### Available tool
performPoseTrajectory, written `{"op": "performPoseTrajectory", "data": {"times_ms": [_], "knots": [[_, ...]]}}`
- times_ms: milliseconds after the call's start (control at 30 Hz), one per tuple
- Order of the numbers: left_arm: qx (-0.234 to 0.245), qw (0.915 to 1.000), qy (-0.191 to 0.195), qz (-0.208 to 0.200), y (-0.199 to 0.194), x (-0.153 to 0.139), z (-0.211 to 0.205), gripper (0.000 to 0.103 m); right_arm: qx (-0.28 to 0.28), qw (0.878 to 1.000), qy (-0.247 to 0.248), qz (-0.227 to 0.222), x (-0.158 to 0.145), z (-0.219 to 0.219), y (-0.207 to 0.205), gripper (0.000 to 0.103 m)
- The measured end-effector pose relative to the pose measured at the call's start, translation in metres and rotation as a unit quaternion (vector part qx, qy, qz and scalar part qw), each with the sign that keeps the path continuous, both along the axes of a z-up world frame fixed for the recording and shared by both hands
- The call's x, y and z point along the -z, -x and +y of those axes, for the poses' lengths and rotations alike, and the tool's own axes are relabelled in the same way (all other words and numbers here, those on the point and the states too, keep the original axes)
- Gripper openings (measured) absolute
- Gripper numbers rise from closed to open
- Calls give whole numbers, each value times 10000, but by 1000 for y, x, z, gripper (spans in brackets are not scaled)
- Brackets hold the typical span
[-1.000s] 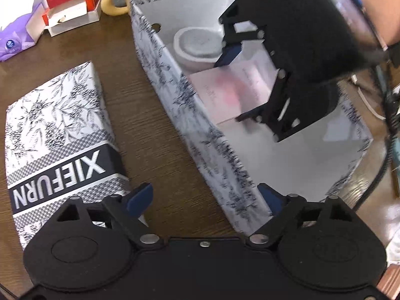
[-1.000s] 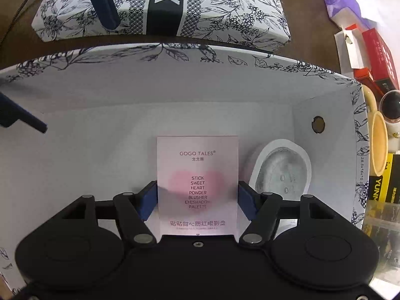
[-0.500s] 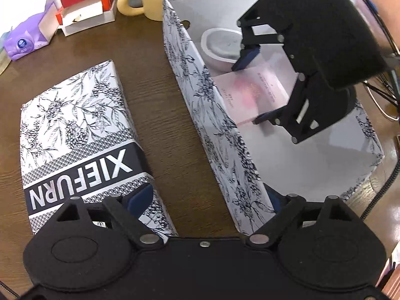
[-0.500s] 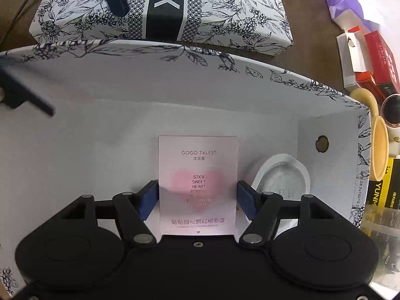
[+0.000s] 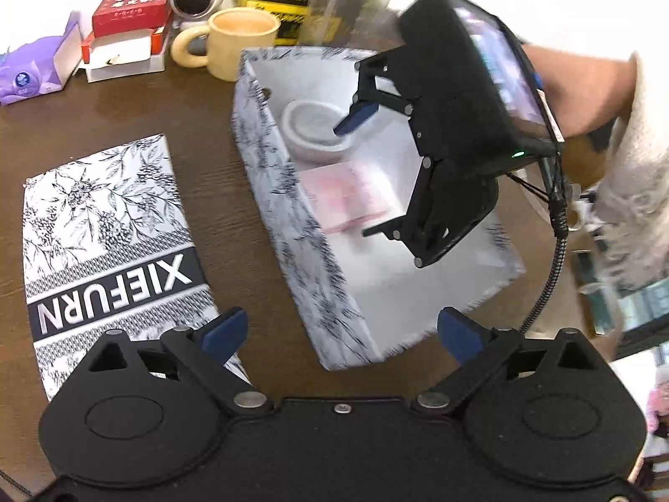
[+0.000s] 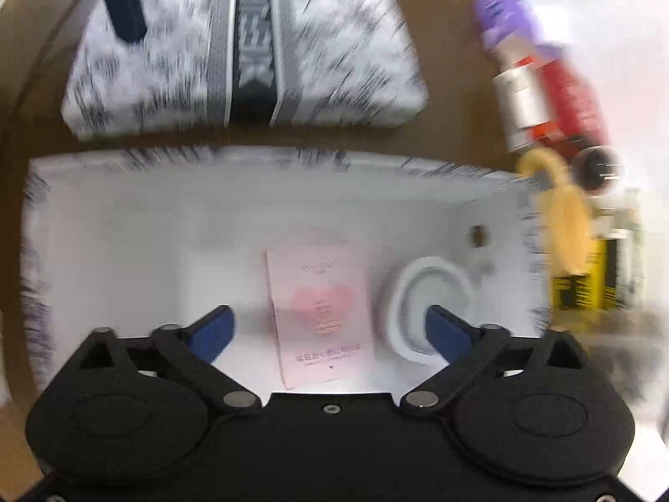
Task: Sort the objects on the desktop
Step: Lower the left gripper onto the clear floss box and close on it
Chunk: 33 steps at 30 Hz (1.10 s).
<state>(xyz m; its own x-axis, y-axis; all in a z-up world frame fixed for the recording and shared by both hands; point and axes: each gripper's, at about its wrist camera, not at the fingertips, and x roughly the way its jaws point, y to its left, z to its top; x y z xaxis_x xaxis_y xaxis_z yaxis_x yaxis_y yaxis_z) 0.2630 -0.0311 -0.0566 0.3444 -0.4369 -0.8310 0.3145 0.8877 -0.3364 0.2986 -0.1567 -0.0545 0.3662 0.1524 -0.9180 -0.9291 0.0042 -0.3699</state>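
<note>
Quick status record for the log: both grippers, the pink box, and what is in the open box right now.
right gripper: open, above the open box, touching nothing
left gripper: open, empty, at the box's near corner
pink palette box: lying inside, clear of both fingers
white round dish: inside, beside the palette box
open patterned box: on the wooden table
lid: off, lying beside the box
</note>
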Motion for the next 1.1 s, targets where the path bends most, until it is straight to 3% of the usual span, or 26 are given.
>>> {"op": "performPoseTrajectory", "data": {"times_ms": [100,233,400,533,700,967,1100], "knots": [[116,9997,90,-199,16,-13,5,101,320,9964,-621,-478,-29,1,11,103],[346,9973,-144,-638,39,-27,-1,103,1012,9811,-1382,-899,-63,-14,20,103],[638,9940,-256,-852,63,-36,-12,103,2057,9558,-1973,-718,-90,-55,78,103],[933,9901,-415,-959,81,-34,-28,103,2820,9329,-2229,-216,-83,-75,126,103],[1515,9789,-817,-1100,102,-23,-53,103,3556,9056,-2285,336,-58,-91,182,103],[2556,9521,-1241,-1131,129,8,-94,103,4792,8433,-2289,827,-21,-124,228,103],[3056,9338,-1476,-1130,138,27,-114,103,5002,8297,-2273,984,-11,-129,247,103]]}}
